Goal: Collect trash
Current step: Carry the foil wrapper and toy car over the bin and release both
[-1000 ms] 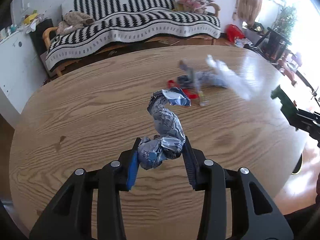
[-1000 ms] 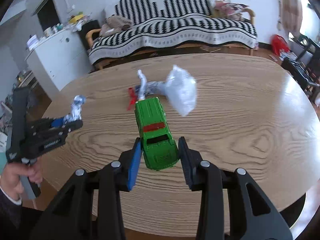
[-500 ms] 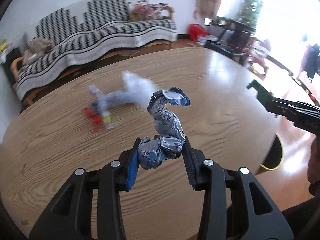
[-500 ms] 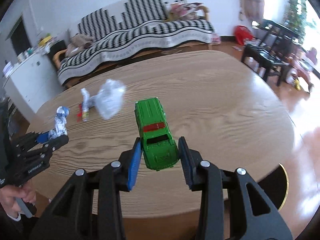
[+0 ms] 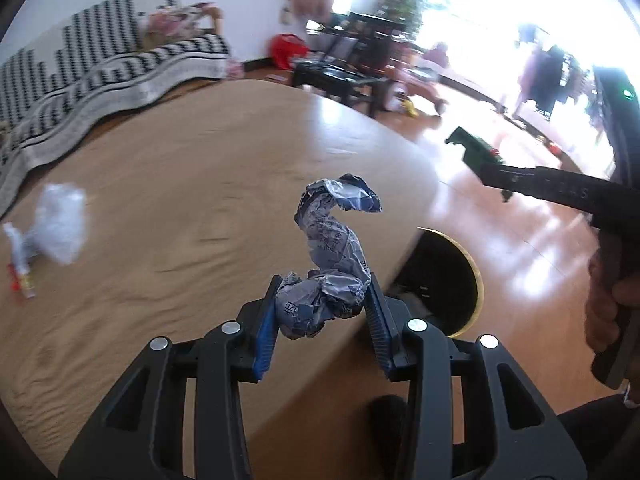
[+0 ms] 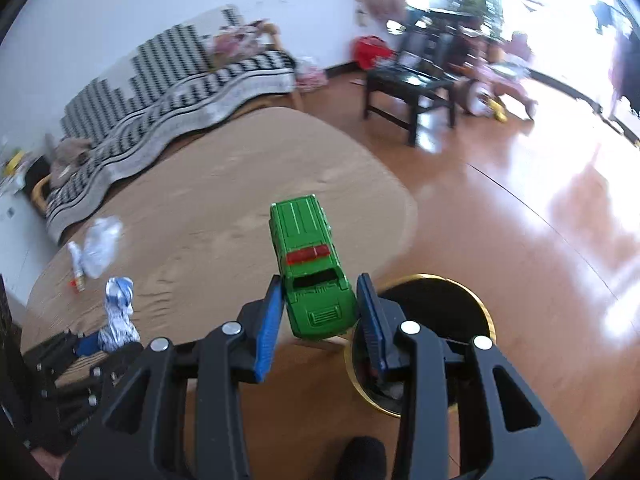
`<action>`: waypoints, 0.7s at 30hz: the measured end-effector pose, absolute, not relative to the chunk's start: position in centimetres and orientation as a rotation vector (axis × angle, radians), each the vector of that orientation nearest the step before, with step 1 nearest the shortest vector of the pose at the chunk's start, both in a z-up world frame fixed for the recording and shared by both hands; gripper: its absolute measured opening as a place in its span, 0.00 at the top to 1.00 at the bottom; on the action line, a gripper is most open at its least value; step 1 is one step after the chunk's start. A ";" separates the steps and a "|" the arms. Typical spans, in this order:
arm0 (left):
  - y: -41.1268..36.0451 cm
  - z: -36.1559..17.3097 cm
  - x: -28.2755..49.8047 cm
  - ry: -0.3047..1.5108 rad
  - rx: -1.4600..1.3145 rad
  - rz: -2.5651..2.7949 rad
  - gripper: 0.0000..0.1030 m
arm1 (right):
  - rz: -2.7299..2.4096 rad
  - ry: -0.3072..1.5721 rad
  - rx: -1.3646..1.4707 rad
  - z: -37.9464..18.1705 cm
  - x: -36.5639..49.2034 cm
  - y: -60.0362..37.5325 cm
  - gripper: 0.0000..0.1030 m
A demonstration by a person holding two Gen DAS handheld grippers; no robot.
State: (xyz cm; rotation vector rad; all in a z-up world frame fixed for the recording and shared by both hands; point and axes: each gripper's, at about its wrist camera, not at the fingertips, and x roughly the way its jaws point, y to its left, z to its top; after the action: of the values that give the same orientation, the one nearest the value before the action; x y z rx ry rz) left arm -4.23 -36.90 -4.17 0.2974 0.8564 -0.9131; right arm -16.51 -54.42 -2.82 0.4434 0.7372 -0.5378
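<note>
1. While both grippers hang past the near right edge of the surface [image 5: 192, 184], the gold-rimmed bin [image 6: 448, 292] stands on the floor just beyond that edge, below and ahead.
2. Left gripper [image 5: 322, 312] is pinching a crumpled silver-blue wrapper [image 5: 332, 248]. The wad sits between the pads and the twisted tail rises up and forward, so its long axis runs along the fingers.
3. Right gripper [image 6: 320, 312] is pinching a green toy car [image 6: 308, 264] by its sides, nose pointing away along the fingers.
4. Key relation: in the right wrist view the bin mouth lies directly under the right finger, just right of the car. In the left wrist view the bin [image 5: 460, 264] sits right of and below the wrapper, partly hidden by the surface edge.
5. Judgement: the right gripper looks nearer the bin, but the car is a toy and likely not trash. The wrapper needs a short shift right before release.
6. More trash is left near the far left edge of the surface: a clear plastic bag [image 5: 60, 228] and a small tube-like piece [image 5: 20, 276] just beside it. View is blurred, so details are unclear.
</note>
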 end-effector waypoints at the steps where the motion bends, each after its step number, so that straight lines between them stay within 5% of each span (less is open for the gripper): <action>1: -38.2 -4.5 -4.9 0.863 0.300 -0.937 0.62 | -0.561 0.742 0.453 -3.1 -17.2 -55.3 0.63; 21: -48.3 -10.4 -8.4 0.959 0.398 -1.101 0.62 | -0.718 0.881 0.600 -8.2 -20.3 -61.2 0.63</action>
State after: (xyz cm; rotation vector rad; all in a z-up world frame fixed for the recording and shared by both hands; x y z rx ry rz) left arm -8.42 -48.29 -10.42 0.3982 0.9591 -1.1012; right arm -20.32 -61.17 -8.24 0.6002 0.8809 -0.7177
